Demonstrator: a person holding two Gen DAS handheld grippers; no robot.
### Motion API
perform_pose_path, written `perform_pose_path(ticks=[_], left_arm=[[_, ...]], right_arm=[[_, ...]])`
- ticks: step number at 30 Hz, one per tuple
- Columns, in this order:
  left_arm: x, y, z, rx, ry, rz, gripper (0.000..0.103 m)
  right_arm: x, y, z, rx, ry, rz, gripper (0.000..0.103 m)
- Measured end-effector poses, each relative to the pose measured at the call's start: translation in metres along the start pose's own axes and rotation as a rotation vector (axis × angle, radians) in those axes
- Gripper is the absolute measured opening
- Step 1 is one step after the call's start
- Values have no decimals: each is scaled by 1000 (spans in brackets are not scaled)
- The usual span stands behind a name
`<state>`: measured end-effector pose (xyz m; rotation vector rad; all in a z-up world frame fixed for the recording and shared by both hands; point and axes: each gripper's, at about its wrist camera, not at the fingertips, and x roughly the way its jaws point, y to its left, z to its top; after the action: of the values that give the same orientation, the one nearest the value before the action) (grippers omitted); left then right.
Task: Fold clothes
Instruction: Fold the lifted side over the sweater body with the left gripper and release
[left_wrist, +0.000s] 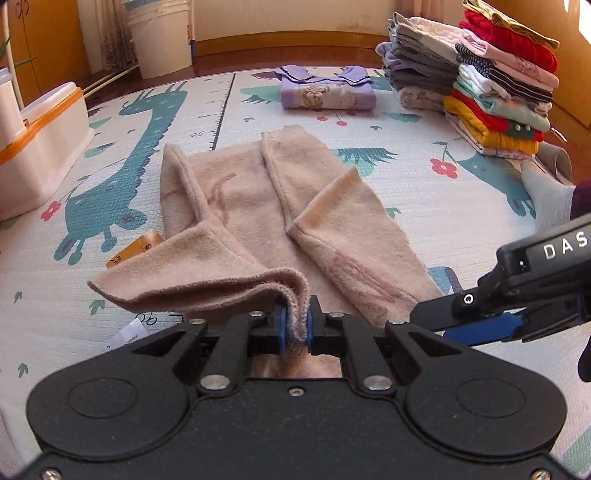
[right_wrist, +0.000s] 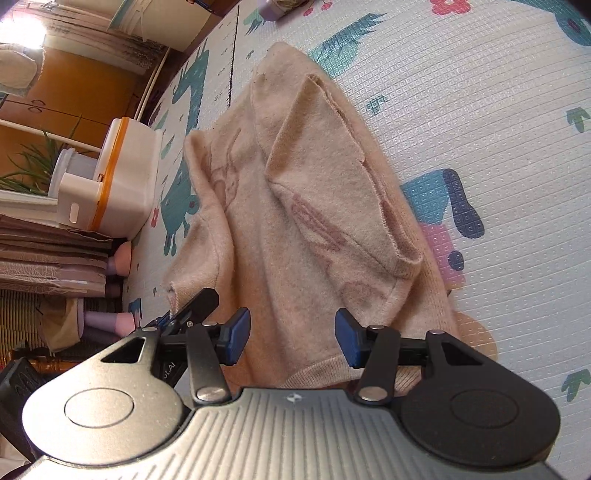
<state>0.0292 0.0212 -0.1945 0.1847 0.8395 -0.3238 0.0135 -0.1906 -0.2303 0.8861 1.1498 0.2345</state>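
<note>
A beige knit sweater (left_wrist: 258, 206) lies spread on a patterned play mat (left_wrist: 424, 192), both sleeves folded in over its body. Bare mat runs wide to the right of the sweater, and a strip is free on its left up to a white storage box with an orange band (left_wrist: 44, 147) at the mat's left edge. At the far side a folded lilac garment (left_wrist: 327, 90) lies well apart from the sweater, and a tall stack of folded clothes (left_wrist: 491, 85) stands at the far right corner.

The left gripper (left_wrist: 295, 328) is closed tight on the near hem of the sweater, the knit edge pinched between its blue pads and lifted off the mat, so that a flap of cloth hangs leftward from the pinch. The right gripper (right_wrist: 291, 338) hovers with its jaws wide apart just above the sweater's near edge, holding nothing; the cloth lies between and below its blue pads (right_wrist: 236, 334).
</note>
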Motion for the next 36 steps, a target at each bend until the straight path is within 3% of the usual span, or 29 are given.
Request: perform_pose_path(ticks=[7, 16, 18, 20, 22, 24, 29, 32, 36], left_arm=[[4, -32, 2, 112, 0, -88, 7], [30, -44, -22, 172, 78, -123, 7], [33, -46, -26, 192, 104, -155, 21], [31, -43, -27, 191, 113, -186, 44], [26, -36, -27, 167, 108, -210, 50], [22, -16, -26, 58, 99, -220, 50], [22, 57, -33, -463, 41, -227, 51], [27, 84, -42, -710, 9, -226, 51], [34, 99, -40, -876, -40, -223, 51]], right_arm=[[-3, -12, 4, 57, -28, 25, 52], [1, -18, 12, 46, -56, -2, 52], [4, -12, 16, 8, -64, -16, 52], [6, -6, 21, -38, -77, -30, 52], [8, -2, 27, -61, -91, -32, 52], [10, -2, 29, -57, -98, -30, 52], [14, -13, 25, -12, -92, -35, 52], [15, -18, 19, -8, -76, -41, 52], [14, -19, 15, -27, -57, -43, 52]])
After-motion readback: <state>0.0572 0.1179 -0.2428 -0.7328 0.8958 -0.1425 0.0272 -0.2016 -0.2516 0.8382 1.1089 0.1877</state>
